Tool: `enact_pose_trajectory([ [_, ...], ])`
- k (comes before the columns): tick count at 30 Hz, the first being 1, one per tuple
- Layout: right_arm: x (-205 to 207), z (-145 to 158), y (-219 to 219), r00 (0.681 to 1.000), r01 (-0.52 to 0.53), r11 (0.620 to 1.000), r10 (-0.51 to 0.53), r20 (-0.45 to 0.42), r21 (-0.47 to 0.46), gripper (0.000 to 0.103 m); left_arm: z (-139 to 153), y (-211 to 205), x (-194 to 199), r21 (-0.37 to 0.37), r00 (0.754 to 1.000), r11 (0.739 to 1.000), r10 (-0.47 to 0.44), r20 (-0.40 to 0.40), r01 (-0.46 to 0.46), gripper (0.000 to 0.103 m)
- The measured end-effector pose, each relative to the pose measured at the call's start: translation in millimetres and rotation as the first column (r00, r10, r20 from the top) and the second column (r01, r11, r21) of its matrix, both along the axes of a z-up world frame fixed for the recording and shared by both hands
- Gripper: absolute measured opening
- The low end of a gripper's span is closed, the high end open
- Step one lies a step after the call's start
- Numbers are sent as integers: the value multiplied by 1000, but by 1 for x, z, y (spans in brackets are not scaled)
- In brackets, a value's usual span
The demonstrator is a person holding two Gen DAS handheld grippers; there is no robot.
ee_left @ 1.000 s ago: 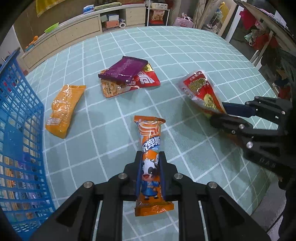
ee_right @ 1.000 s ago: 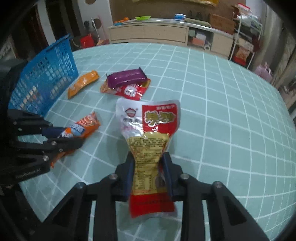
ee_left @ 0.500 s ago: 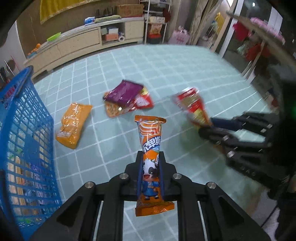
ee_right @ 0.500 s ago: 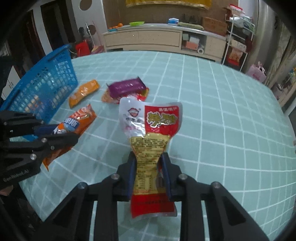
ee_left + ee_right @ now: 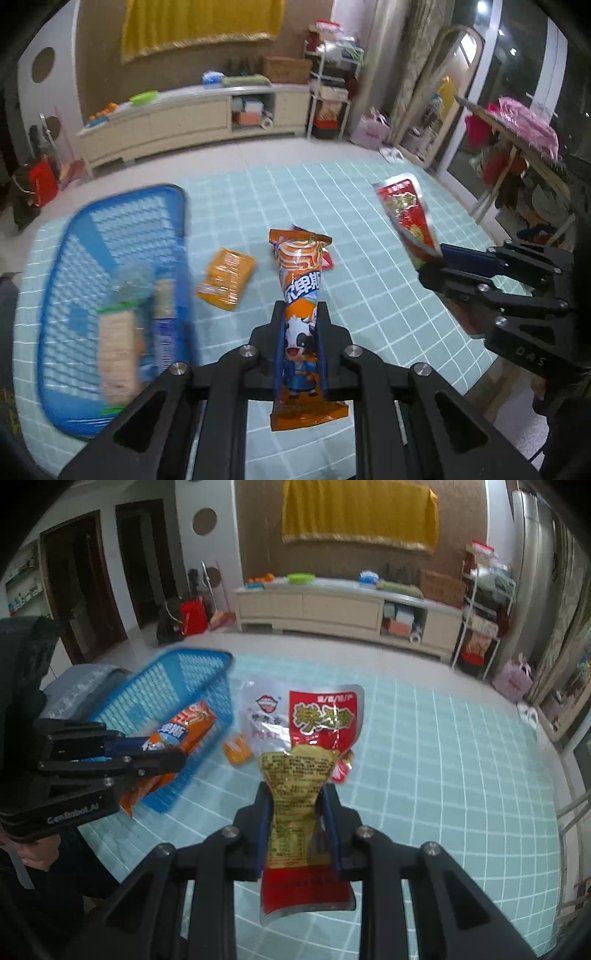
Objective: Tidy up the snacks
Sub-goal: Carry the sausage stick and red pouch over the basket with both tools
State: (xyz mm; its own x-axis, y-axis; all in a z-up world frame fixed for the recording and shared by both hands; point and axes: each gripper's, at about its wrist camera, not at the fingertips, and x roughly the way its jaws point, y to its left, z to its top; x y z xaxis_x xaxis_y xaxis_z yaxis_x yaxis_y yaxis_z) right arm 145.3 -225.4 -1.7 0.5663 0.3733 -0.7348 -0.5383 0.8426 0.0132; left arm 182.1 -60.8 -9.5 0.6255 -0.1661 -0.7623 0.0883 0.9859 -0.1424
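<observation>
While both hands carry a packet clear of the worktop, the scene reads as follows:

Left fingers: the left gripper is clamped tight on the lower half of the orange cow-print packet, which stands nearly upright between the pads, its top seal free above them.

Right fingers: the right gripper is closed part-way on the pinched waist of the red-and-silver pouch; the pouch is bulkier, so the fingers stop wider.

Why held so: gripping low, likely so each packet can drop top-first when released.

Basket: the blue basket sits on the worktop's left side, just left of the orange packet. Inside lie blurred items: a pale boxed snack, a blue-purple wrapper and something clear and greenish; I cannot identify them further.

Left on the worktop: a small orange bag just beside the basket, and a red packet mostly hidden behind the held one, on the teal checked worktop.

Task's progress: judged part-way, with both held packets probably bound for the basket.
</observation>
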Motion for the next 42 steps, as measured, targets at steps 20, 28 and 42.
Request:
enact_pose_trajectory([
  [20,-39,37,120,986,-159,987,157,64,23,31,37,123,-62,-4,987,989,149,61,-149,13],
  [28,-17,21,161,990,-142,989,142,-9,37,31,29,169,-63,1,977,979,204,57,-205,13],
  [42,30,-30,218,987,28,999,-32,-159,-25,31,0,202,-19,29,984,983,179,26,-179,13],
])
